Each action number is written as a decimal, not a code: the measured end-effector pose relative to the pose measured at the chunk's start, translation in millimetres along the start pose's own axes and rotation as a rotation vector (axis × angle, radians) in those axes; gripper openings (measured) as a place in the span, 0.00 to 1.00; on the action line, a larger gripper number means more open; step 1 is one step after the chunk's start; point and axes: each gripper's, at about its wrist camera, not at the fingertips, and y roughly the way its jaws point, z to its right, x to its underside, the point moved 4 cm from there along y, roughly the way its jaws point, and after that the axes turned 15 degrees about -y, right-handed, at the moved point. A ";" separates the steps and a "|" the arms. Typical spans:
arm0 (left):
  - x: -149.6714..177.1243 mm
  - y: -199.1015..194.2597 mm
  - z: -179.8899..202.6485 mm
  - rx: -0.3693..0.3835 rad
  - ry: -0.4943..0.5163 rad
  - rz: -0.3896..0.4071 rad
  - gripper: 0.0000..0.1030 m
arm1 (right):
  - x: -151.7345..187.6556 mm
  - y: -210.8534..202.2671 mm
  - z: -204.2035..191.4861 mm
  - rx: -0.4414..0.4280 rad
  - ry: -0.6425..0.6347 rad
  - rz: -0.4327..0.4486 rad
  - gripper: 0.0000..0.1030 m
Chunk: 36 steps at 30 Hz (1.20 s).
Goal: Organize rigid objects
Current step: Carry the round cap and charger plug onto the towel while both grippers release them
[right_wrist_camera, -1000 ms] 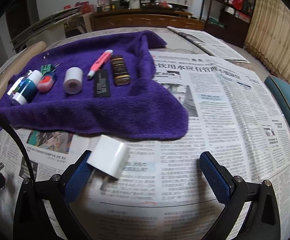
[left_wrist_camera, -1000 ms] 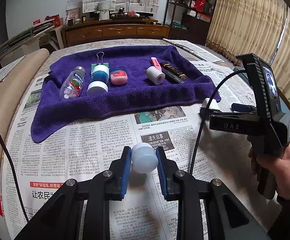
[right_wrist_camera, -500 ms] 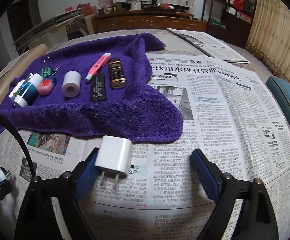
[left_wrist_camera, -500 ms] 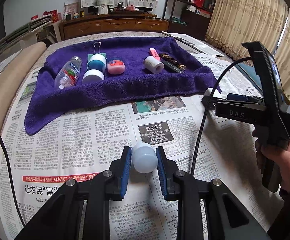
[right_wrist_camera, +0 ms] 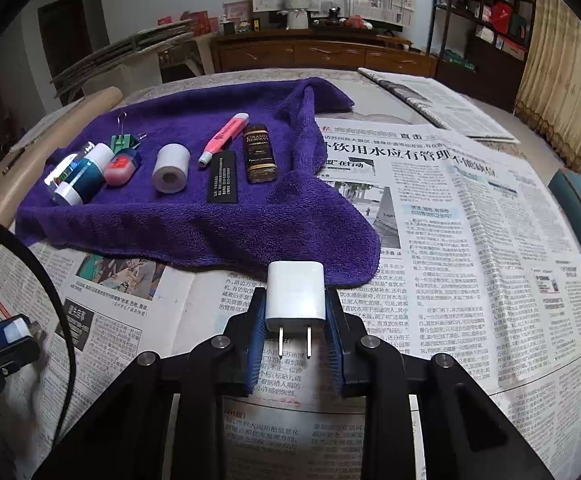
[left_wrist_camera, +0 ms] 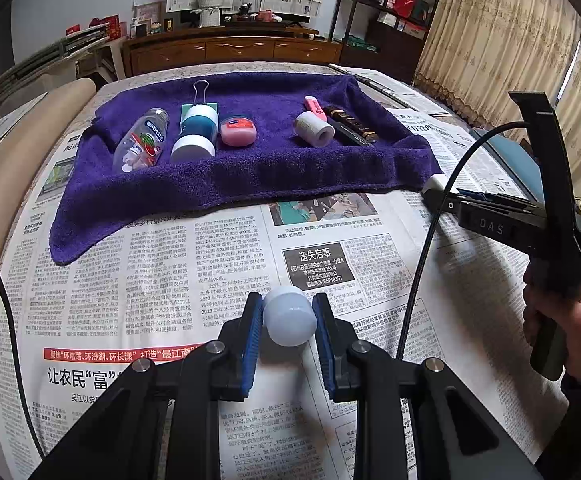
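- The desk (right_wrist_camera: 490, 240) under your fingers is papered over with newspaper, which gives you a flat staging area; the two things you hold sit on the near, uncovered part of it.
- The purple towel (right_wrist_camera: 194, 224) lies ahead of both pairs of fingers and seems to serve as the sorting mat: what is already on it is laid out in a rough row, so I judge it to be where your two pieces are meant to go.
- Along that row, beyond your left fingers, you see a clear pill bottle (left_wrist_camera: 140, 146), a teal-and-white jar (left_wrist_camera: 196, 132) with a binder clip (left_wrist_camera: 199, 94) behind it, a pink tin (left_wrist_camera: 237, 131), a white tape roll (left_wrist_camera: 313, 128), a pink highlighter (right_wrist_camera: 222, 140) and, beyond your right fingers, a black strip (right_wrist_camera: 222, 176) and a dark brown lighter (right_wrist_camera: 260, 158).
- Your right gripper (right_wrist_camera: 295, 334) is closing on the white plug adapter (right_wrist_camera: 295, 292); the adapter sits between the fingers with its prongs pointing back toward you, and the pads look to be against its flat sides, a sensible grip on a boxy thing. It lies just short of the towel's near corner.
- Your left gripper (left_wrist_camera: 288, 338) is clenched on the white round cap (left_wrist_camera: 289, 314), pinched across its widest part so the curve cannot slip. It is well short of the towel's near edge.
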 end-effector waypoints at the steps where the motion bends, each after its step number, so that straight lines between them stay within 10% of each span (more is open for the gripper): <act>1: -0.7 -0.6 -1.2 0.000 -0.004 0.003 0.24 | 0.1 -0.3 0.8 -0.007 0.000 0.000 0.27; 36: -34.7 -20.4 0.2 0.031 -0.043 0.072 0.24 | 3.7 -46.8 6.8 -0.104 0.020 0.062 0.26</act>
